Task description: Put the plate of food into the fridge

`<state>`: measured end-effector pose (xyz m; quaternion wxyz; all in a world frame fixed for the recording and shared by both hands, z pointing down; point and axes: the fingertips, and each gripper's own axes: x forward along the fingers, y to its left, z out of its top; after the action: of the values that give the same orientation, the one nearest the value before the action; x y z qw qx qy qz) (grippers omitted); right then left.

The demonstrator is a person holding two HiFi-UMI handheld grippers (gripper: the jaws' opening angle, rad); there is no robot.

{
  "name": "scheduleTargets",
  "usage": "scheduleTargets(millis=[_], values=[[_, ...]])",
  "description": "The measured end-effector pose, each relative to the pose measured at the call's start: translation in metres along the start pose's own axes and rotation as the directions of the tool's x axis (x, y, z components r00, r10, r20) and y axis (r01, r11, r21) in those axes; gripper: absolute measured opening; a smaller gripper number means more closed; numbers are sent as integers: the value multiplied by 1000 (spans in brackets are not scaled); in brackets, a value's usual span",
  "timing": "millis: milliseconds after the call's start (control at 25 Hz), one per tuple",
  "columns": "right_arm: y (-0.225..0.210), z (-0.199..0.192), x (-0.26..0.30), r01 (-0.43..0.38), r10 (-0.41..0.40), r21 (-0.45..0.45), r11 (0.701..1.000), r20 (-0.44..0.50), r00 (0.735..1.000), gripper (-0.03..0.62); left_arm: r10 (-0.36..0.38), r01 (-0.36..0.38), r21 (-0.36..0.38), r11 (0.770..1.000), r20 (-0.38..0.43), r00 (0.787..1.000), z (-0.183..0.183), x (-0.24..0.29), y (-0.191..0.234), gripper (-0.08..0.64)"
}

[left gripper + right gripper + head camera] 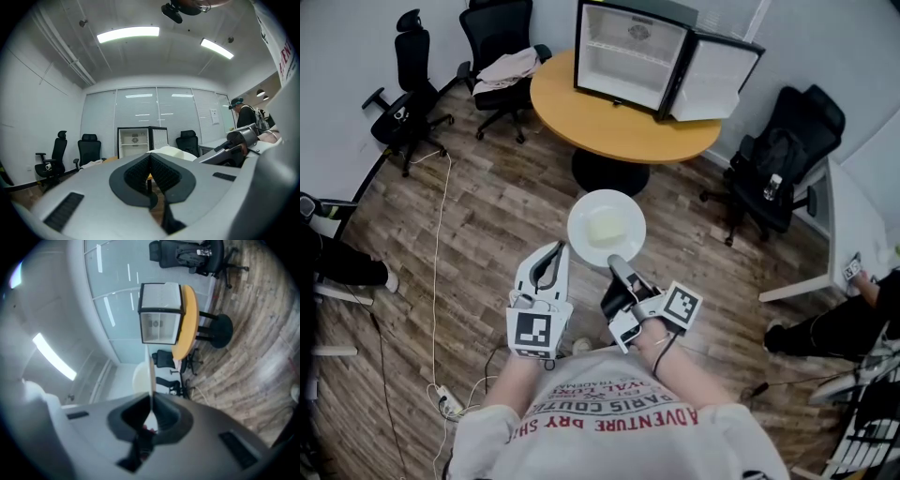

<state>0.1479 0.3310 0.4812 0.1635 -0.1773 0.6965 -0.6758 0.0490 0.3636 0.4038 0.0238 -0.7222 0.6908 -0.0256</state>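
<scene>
A white plate [607,228] with a pale portion of food [606,229] is held level above the wooden floor. My right gripper [617,265] is shut on its near rim. In the right gripper view the plate [150,373] shows edge-on, pinched between the pads of the right gripper [152,404]. My left gripper [555,253] hangs just left of the plate, shut and holding nothing; its pads meet in the left gripper view [150,159]. The small fridge [633,56] stands ahead on a round orange table [609,122], its door [714,80] swung wide and its white inside bare.
Black office chairs [412,84] stand at the left, another [780,155] to the right of the table. A cable [436,281] trails over the floor to a power strip. A white desk [853,234] and a seated person [834,328] are at the right.
</scene>
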Motion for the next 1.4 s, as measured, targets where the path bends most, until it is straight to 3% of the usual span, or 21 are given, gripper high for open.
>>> scheduleTargets(millis=[160,520,1000,1400], values=[[-5,-2,20,18,-18,14,1000,-30,999,37,27,-27,-37,999,-10,1000,-5,6,18,26],[-21,29,89,36,-33,22,999,-122,992,37,107,-108,-5,994,-43,993,-24,59,63,26],[-17,168,210,25,-22,15,1000,-191,981,37,174,-174,-17,985,-45,984,-17,225,108,26],[-22,265,266,28,-26,9,1000,-158,987,37,146,-147,-42,988,-36,989,-21,333,123,26]])
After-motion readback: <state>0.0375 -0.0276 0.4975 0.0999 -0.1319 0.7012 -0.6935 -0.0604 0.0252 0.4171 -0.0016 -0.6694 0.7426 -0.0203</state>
